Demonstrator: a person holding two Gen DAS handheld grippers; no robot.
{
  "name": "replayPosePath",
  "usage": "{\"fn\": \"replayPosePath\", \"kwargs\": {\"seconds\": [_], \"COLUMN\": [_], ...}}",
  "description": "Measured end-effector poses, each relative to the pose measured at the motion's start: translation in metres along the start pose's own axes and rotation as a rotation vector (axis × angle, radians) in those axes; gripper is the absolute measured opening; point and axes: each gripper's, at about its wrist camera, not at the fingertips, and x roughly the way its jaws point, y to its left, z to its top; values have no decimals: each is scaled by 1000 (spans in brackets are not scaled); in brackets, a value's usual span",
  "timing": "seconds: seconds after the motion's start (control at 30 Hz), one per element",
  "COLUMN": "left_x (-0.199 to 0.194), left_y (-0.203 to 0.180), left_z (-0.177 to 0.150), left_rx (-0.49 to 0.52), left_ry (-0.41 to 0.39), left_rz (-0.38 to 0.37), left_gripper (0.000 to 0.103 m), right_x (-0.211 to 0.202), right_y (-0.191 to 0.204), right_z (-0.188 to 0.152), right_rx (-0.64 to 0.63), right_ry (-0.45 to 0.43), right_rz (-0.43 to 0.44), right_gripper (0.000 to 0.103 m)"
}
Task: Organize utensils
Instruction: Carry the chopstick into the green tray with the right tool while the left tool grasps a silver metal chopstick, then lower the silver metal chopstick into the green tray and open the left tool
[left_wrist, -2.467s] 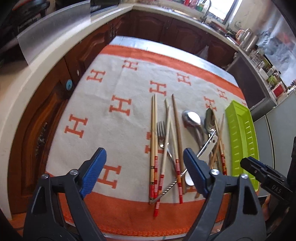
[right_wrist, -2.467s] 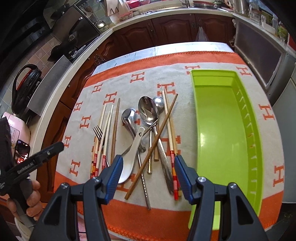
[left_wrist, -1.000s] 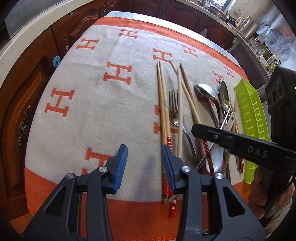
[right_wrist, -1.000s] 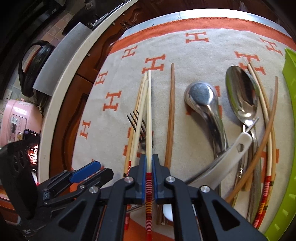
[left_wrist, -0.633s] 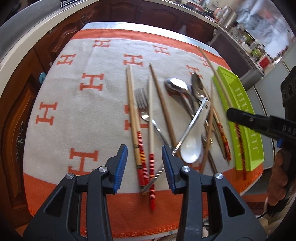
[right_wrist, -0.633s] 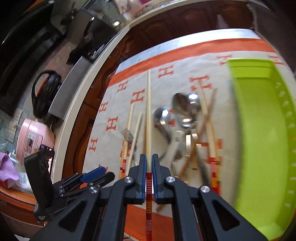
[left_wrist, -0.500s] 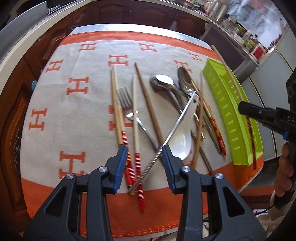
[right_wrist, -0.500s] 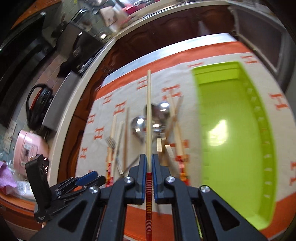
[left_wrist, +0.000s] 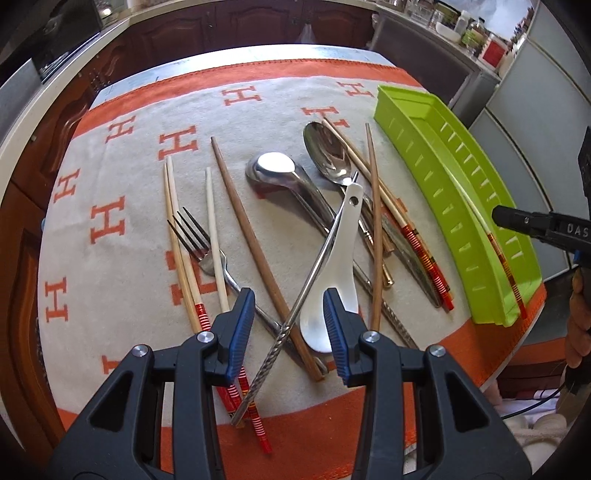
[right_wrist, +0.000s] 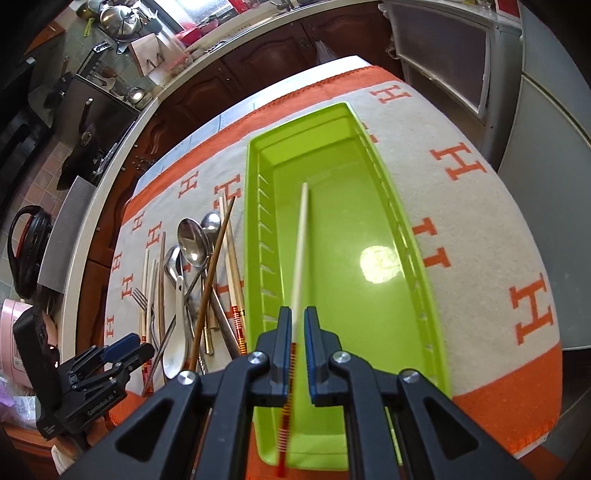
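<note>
While angled lengthwise over tray (right_wrist: 408, 236), chopstick (right_wrist: 300, 254) loose between barely parted right gripper (right_wrist: 296, 350), seemingly for dropping flat inside. Left gripper (left_wrist: 289, 321) half open, empty, above remaining utensils (left_wrist: 332, 266) on cloth (left_wrist: 122, 177).

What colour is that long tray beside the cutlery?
Bright lime green tray, plain, with small slots along its walls. The right wrist view shows it best.

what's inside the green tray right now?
Only one chopstick lies along the green tray, between the right gripper jaws. The tray's near end sits behind the gripper, hidden.
</note>
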Motion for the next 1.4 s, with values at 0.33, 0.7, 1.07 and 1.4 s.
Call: {"fn": "replayPosePath", "kwargs": {"seconds": [0.33, 0.7, 1.07, 1.4], "left_x": [24, 33, 34, 18], "left_y": [-3, -6, -12, 3], "left_z": [3, 16, 19, 26], "left_rx": [49, 57, 138, 36], "left_ry": [74, 80, 84, 67], "left_rz": [56, 51, 63, 12], "left_gripper": [30, 17, 9, 4], "right_x": [4, 5, 5, -3], "right_y": [1, -1, 4, 6], "right_z": [-2, -2, -5, -6], "right_rx": [-23, -15, -18, -11], "right_ry": [-1, -2, 1, -21], "right_rz": [26, 31, 30, 33], "right_gripper": [7, 7, 7, 7]}}
